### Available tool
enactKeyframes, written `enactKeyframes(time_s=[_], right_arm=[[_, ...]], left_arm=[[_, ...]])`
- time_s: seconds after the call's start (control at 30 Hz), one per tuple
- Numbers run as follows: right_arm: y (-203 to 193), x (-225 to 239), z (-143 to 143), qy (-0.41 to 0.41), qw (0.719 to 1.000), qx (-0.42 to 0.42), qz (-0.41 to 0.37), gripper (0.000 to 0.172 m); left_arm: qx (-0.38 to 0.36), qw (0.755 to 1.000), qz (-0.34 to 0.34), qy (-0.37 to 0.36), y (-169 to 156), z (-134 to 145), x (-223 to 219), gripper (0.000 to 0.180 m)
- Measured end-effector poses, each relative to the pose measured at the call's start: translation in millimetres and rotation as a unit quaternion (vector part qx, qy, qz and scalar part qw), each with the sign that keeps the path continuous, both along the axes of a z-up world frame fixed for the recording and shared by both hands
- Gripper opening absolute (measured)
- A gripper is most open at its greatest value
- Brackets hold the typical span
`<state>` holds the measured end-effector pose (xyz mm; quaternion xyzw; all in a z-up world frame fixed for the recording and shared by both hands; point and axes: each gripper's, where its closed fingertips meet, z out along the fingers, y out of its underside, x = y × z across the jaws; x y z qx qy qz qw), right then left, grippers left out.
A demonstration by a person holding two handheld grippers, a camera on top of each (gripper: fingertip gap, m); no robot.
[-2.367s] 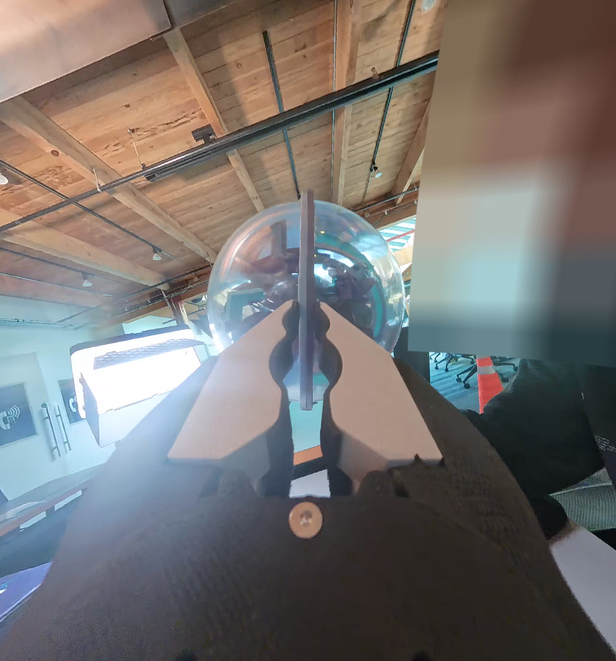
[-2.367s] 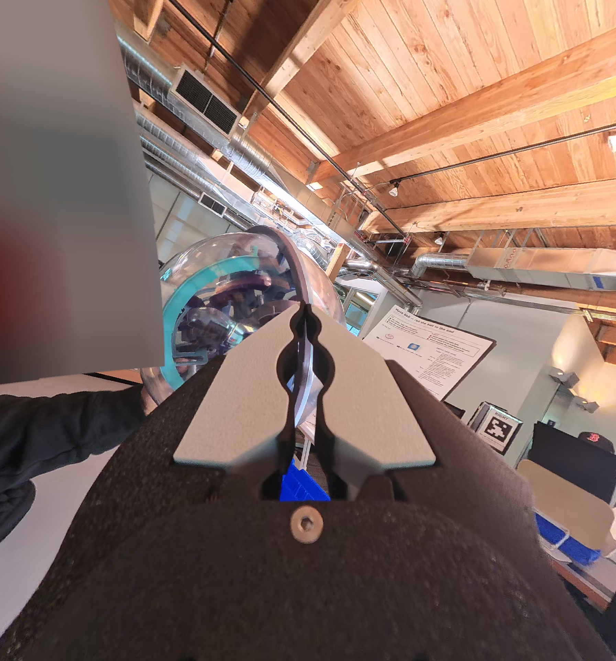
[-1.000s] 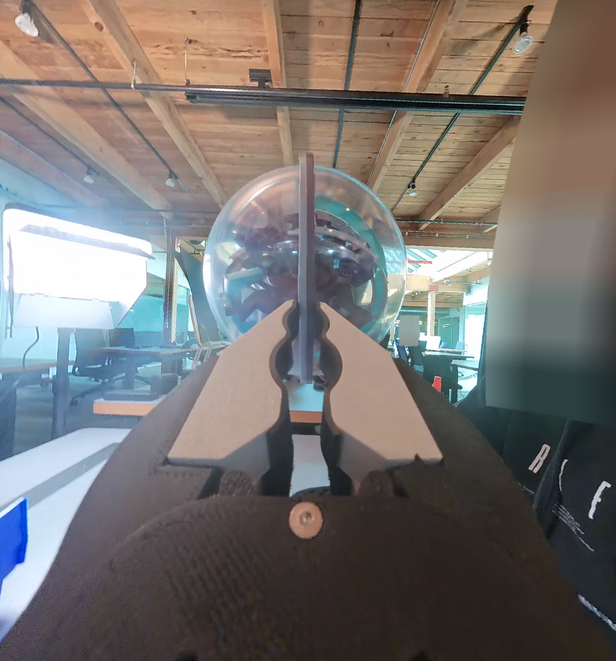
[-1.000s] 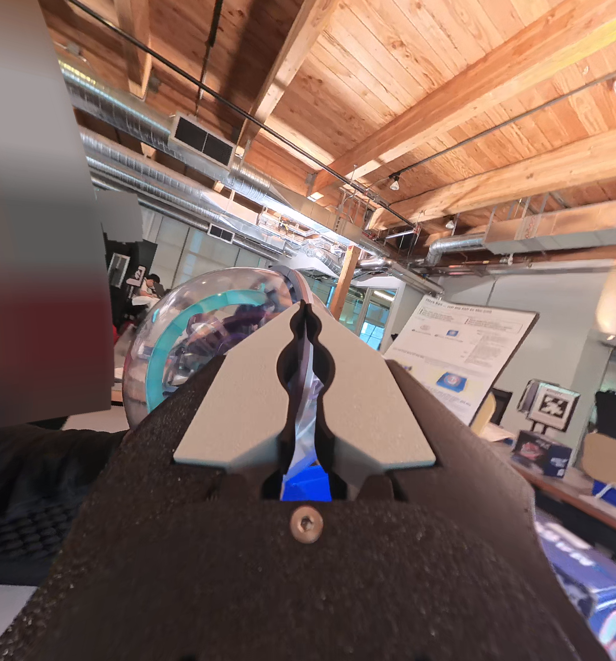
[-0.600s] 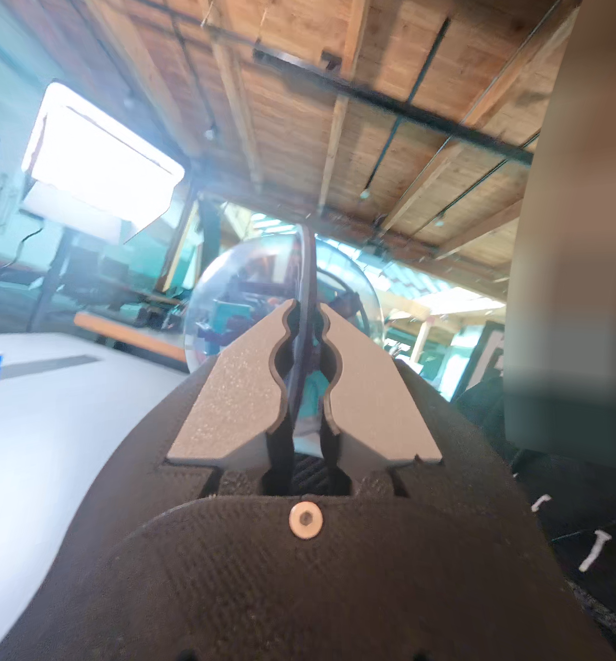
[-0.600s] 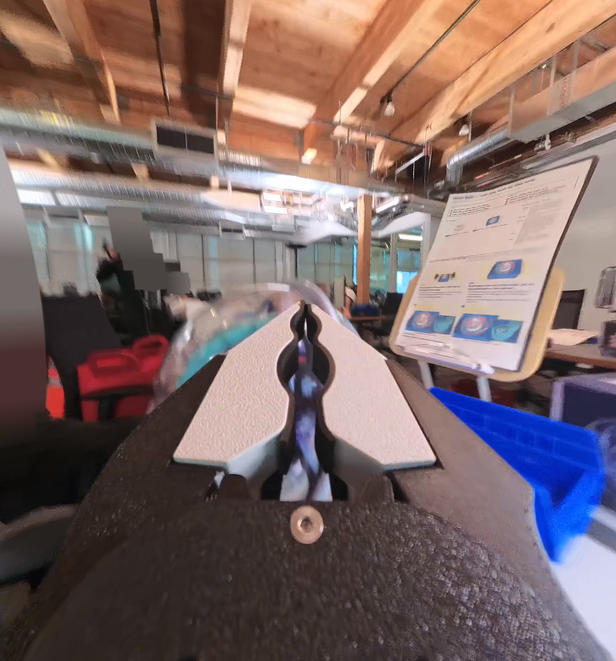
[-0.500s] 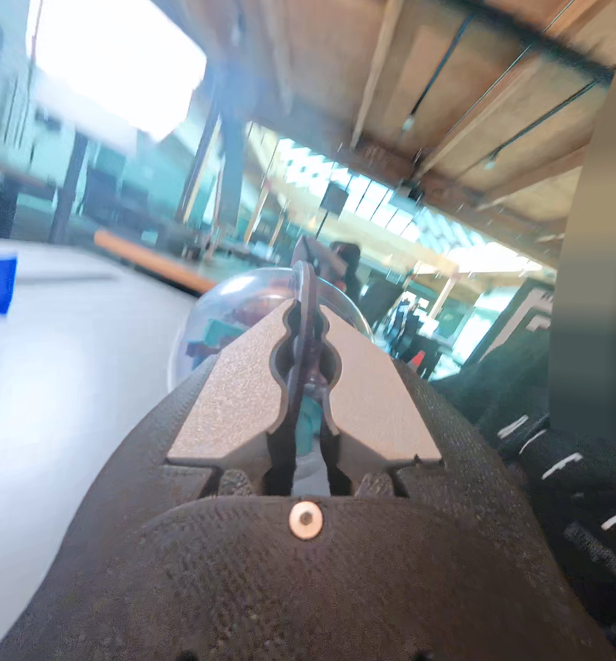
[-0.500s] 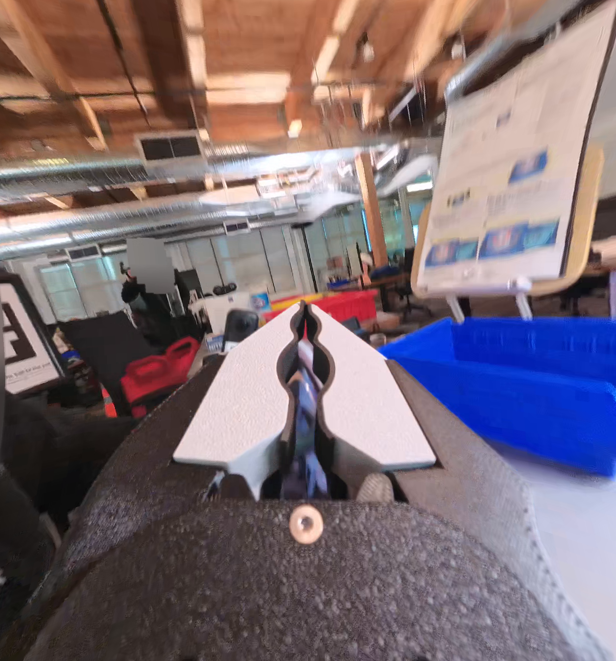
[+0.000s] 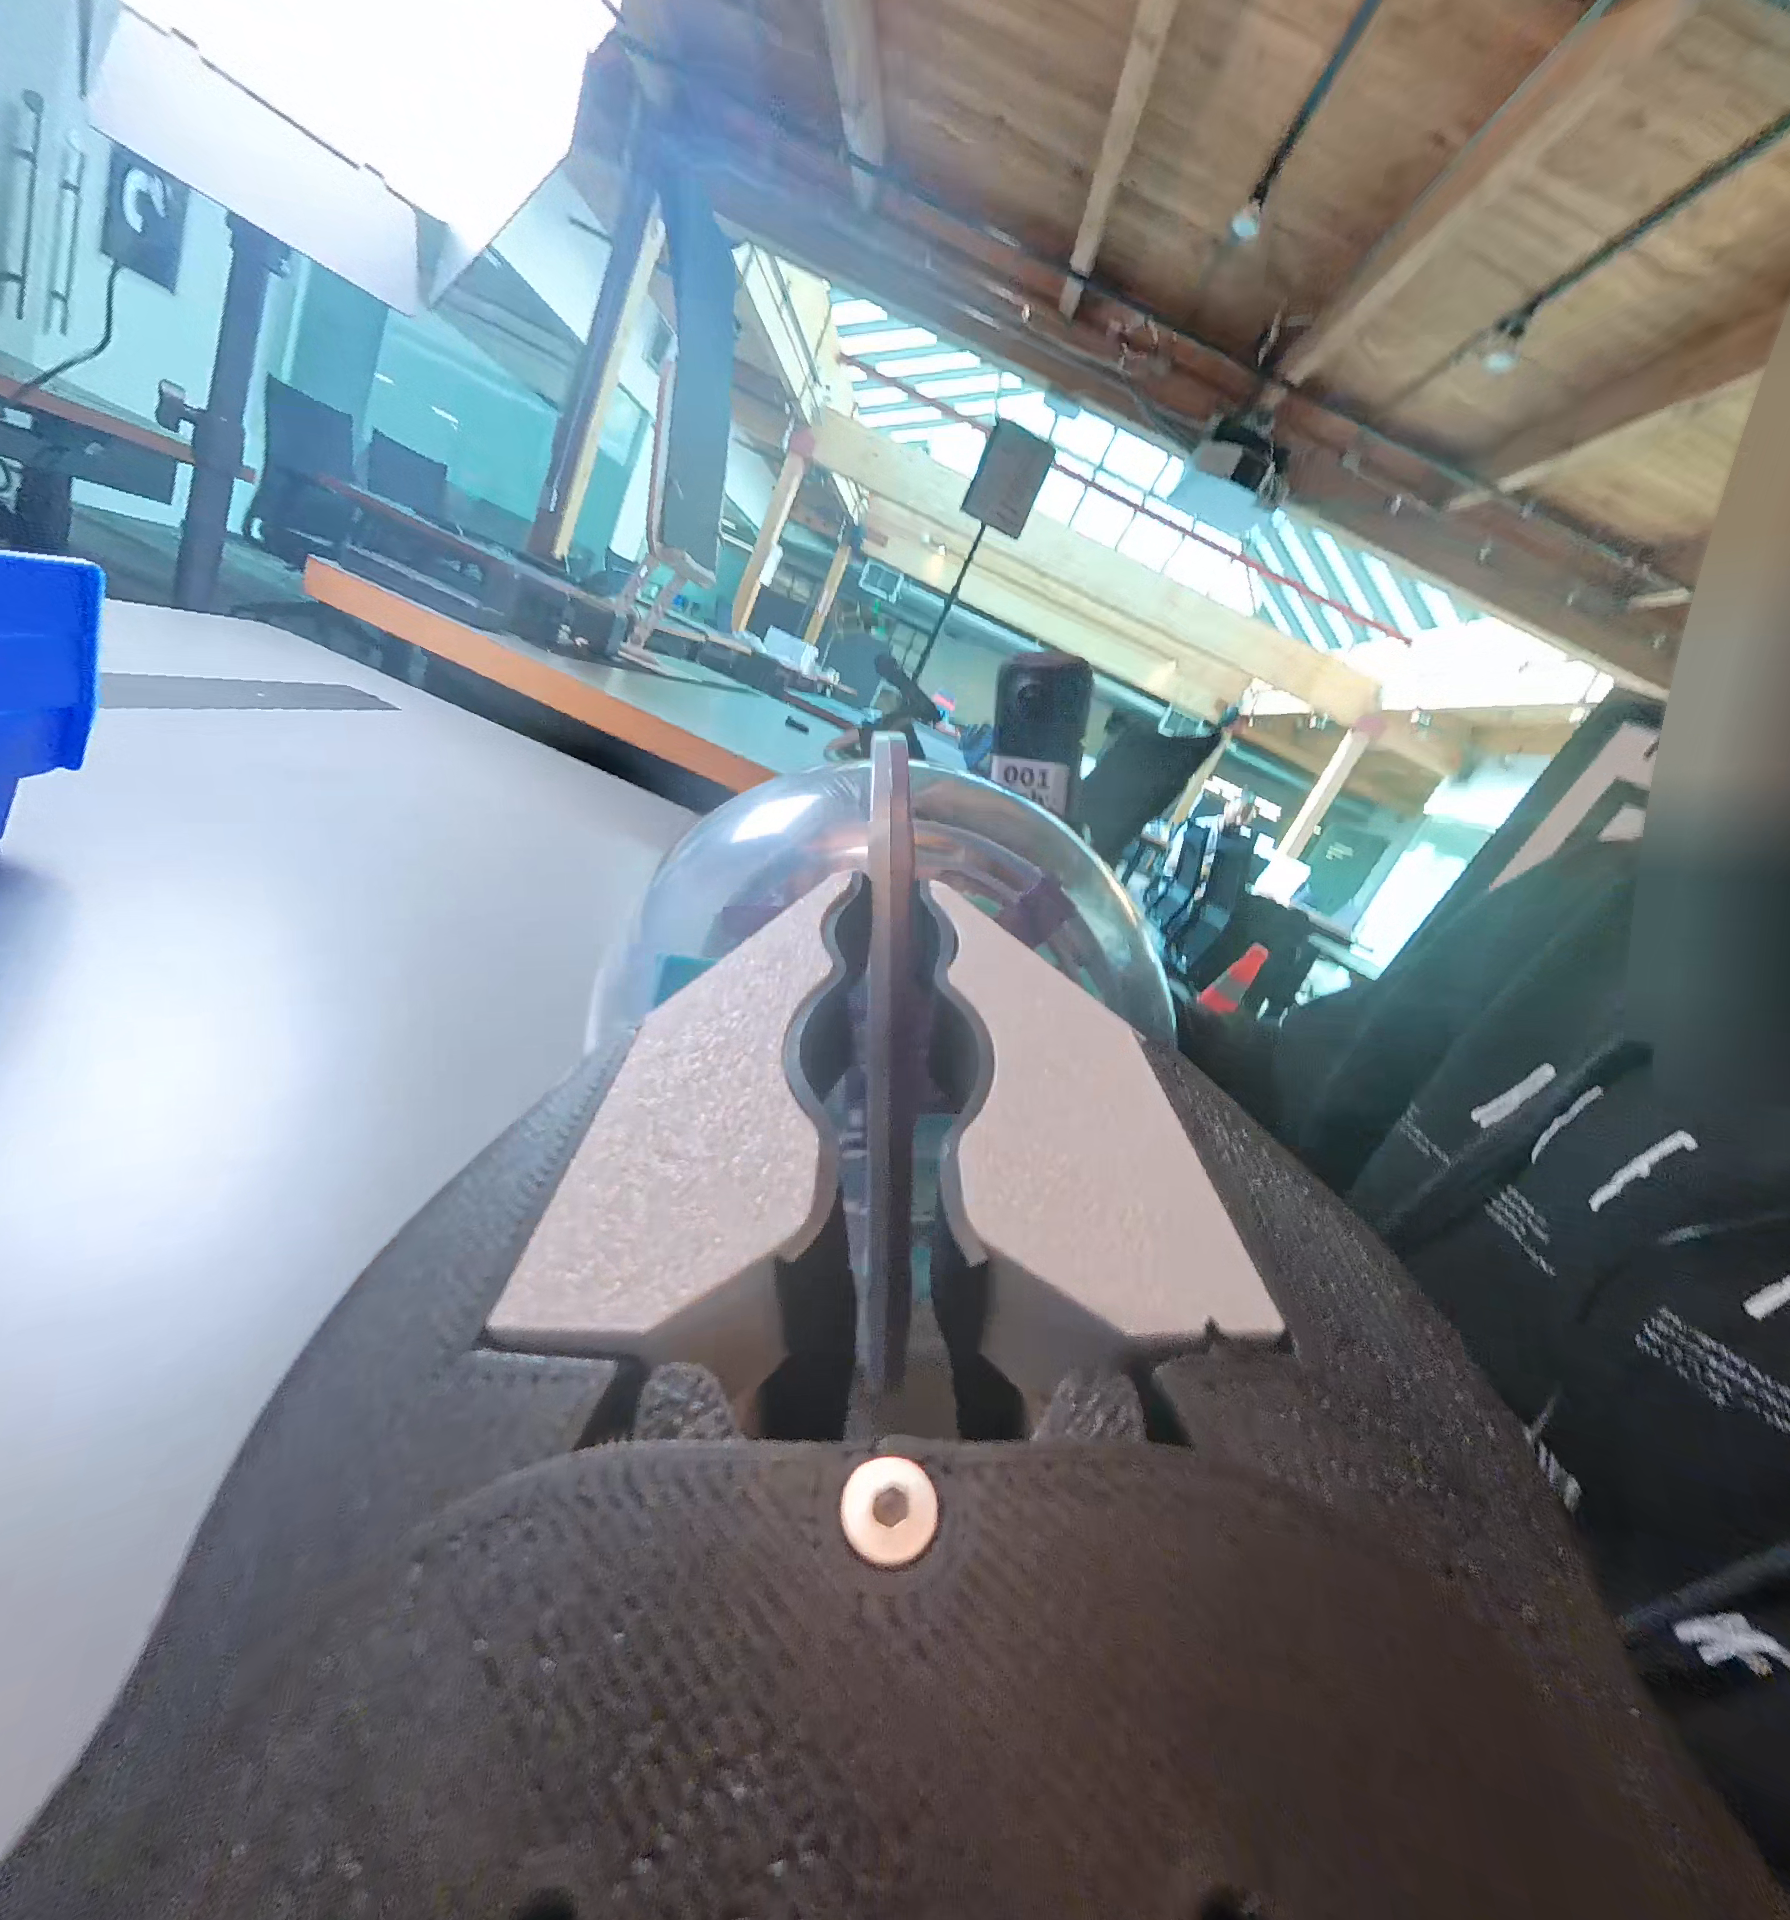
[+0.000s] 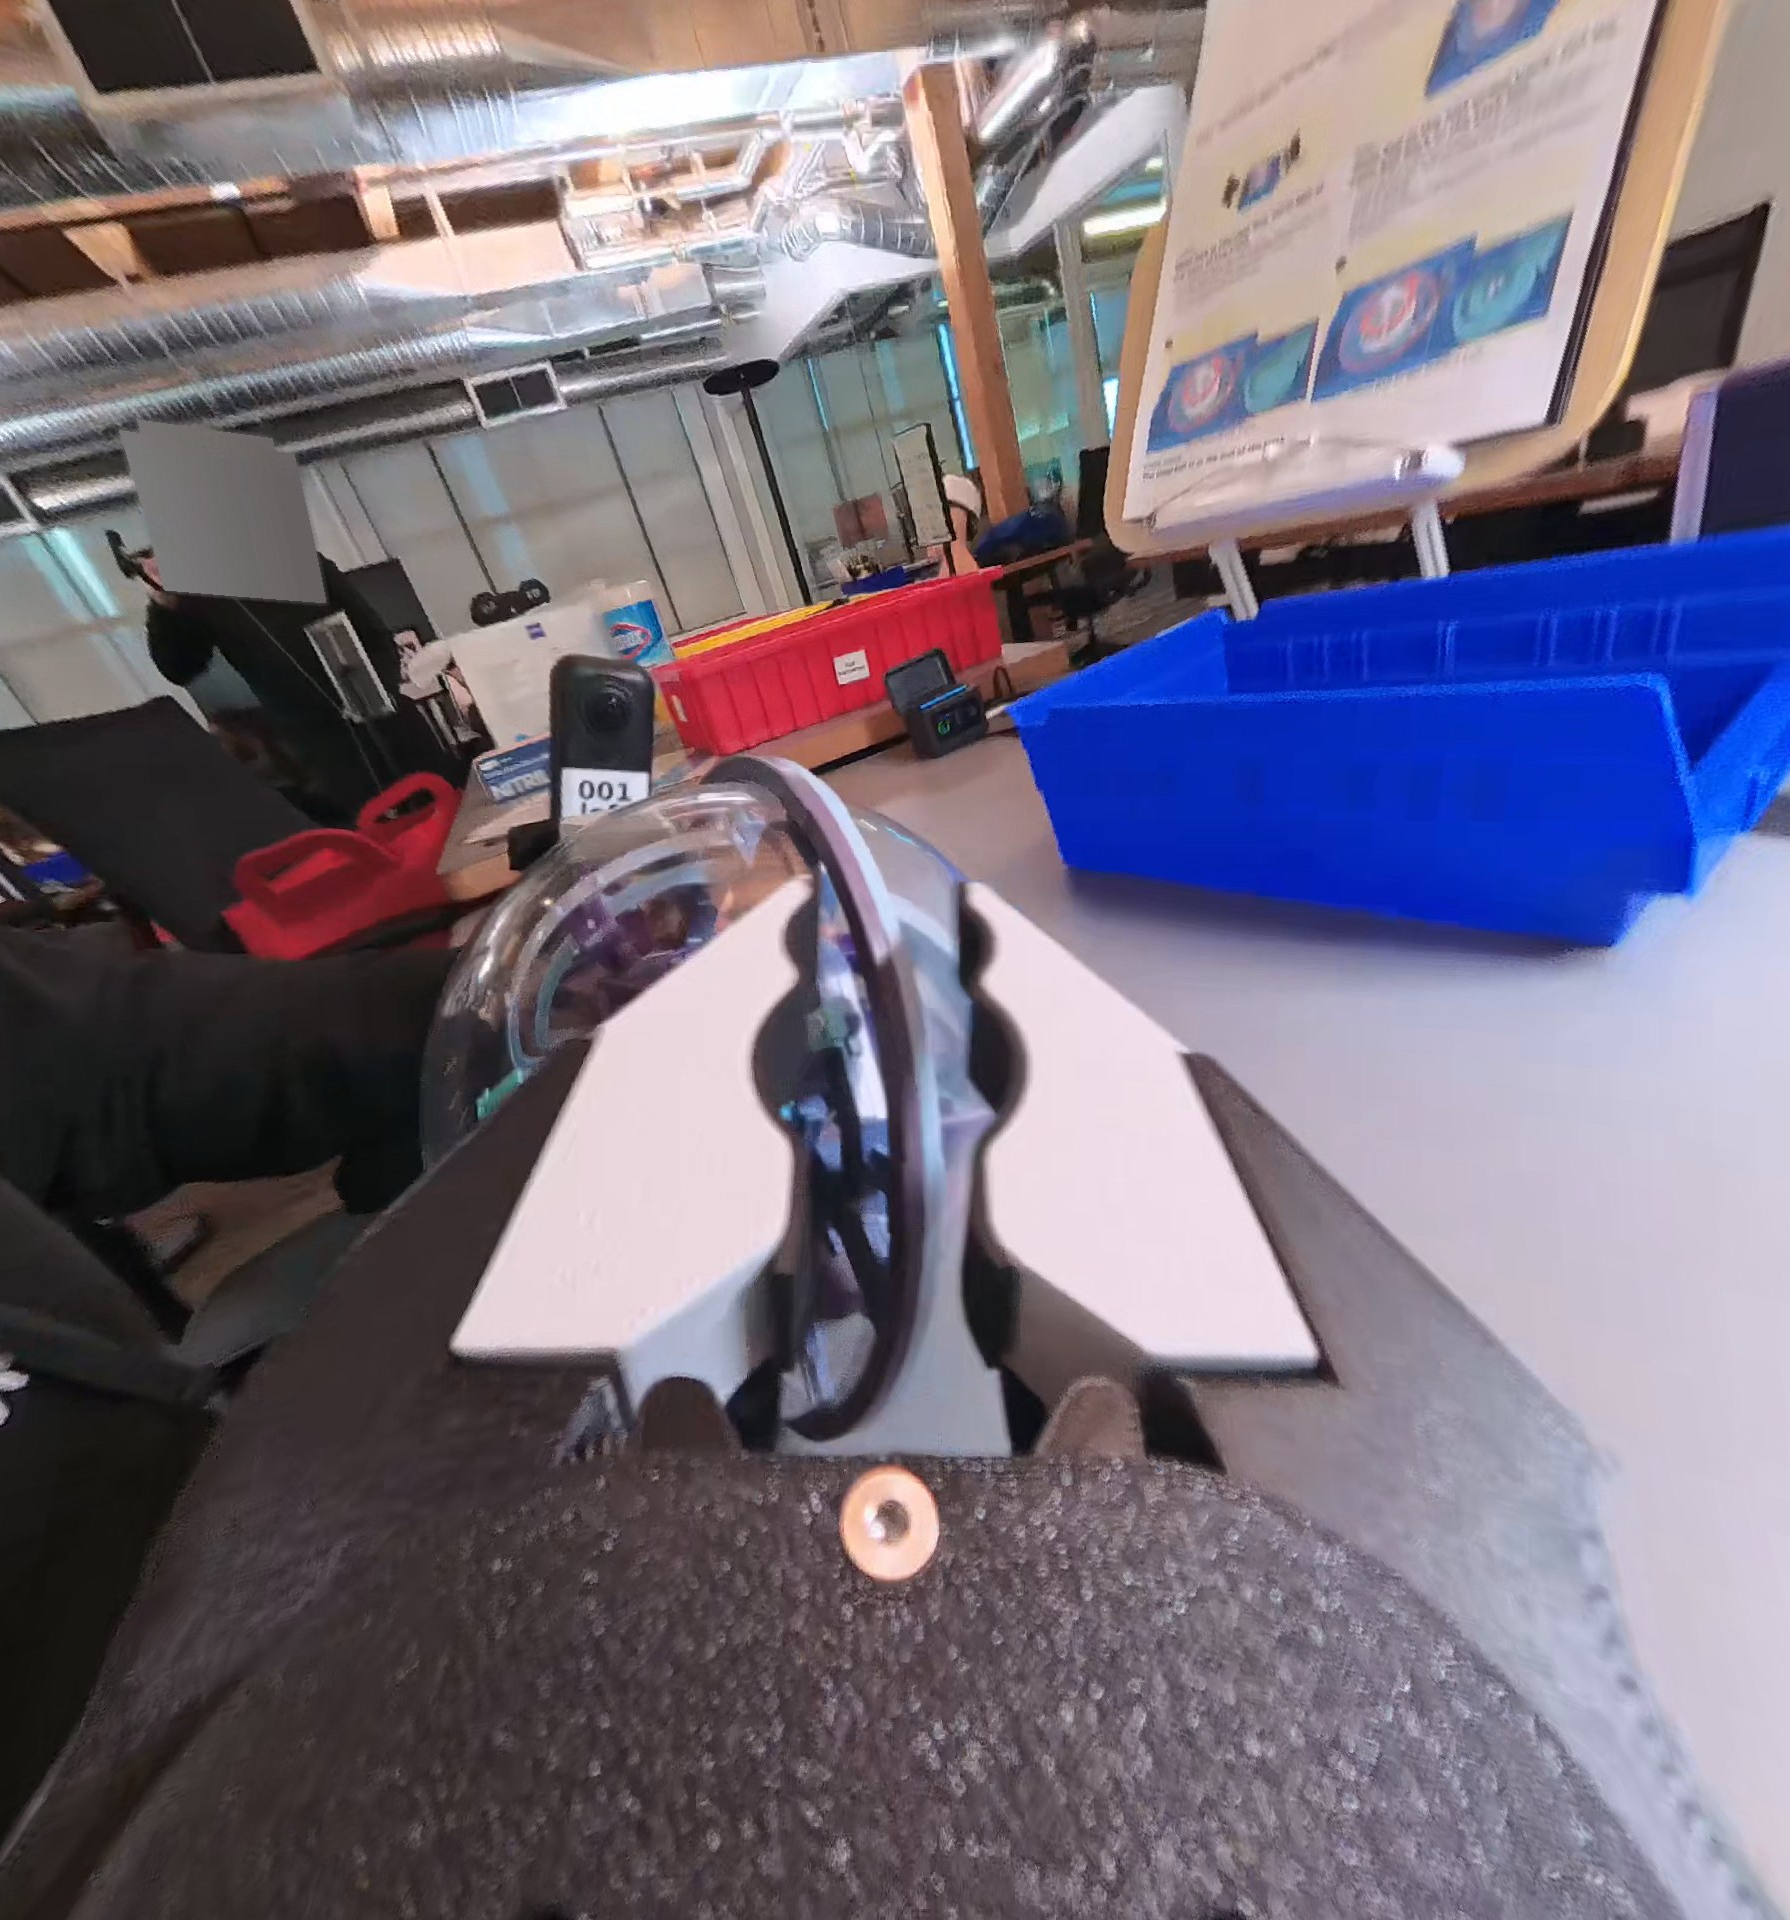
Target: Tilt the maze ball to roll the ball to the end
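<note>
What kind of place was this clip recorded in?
Most likely an open-plan workshop or lab office, not a home. The signs: an exposed timber ceiling with bare metal ducts, long worktables carrying blue and red parts bins, and an instruction board on a stand.

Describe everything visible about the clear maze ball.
The clear plastic maze ball is a transparent sphere with teal and purple tracks inside and a thin grey flange ringing its seam. The left gripper is shut on that flange; the right gripper stands open around it. It sits low by the grey tabletop.
</note>
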<state>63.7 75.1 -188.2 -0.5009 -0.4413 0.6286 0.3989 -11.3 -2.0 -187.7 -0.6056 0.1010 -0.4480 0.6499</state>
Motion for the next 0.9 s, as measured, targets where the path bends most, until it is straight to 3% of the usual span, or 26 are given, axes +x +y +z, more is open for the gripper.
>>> enactKeyframes(time_s=[0.17, 0.23, 0.37, 0.63, 0.77, 0.9], right_arm=[[-20, 21, -27, -0.091, 0.991, 0.003, 0.098, 0.086], [-39, 33, -48, -0.159, 0.975, 0.046, 0.151, 0.097], [-60, 40, -75, -0.224, 0.952, 0.113, 0.178, 0.064], [-62, 34, -82, -0.241, 0.934, 0.097, 0.246, 0.017], [-71, 29, -88, -0.254, 0.919, 0.116, 0.279, 0.008], [-71, 26, -80, -0.234, 0.922, 0.111, 0.287, 0.006]], left_arm=[[-0.006, 0.998, -0.009, 0.063, -15, -3, 0, 0.006], [-0.004, 0.996, -0.001, 0.089, -20, -5, -2, 0.006], [0.005, 0.993, -0.002, 0.114, -31, -7, -2, 0.005], [0.021, 0.989, -0.024, 0.147, -48, -12, -11, 0.006], [0.027, 0.986, -0.023, 0.165, -55, -13, -14, 0.006], [0.000, 0.982, -0.037, 0.183, -64, -18, -16, 0.007]])
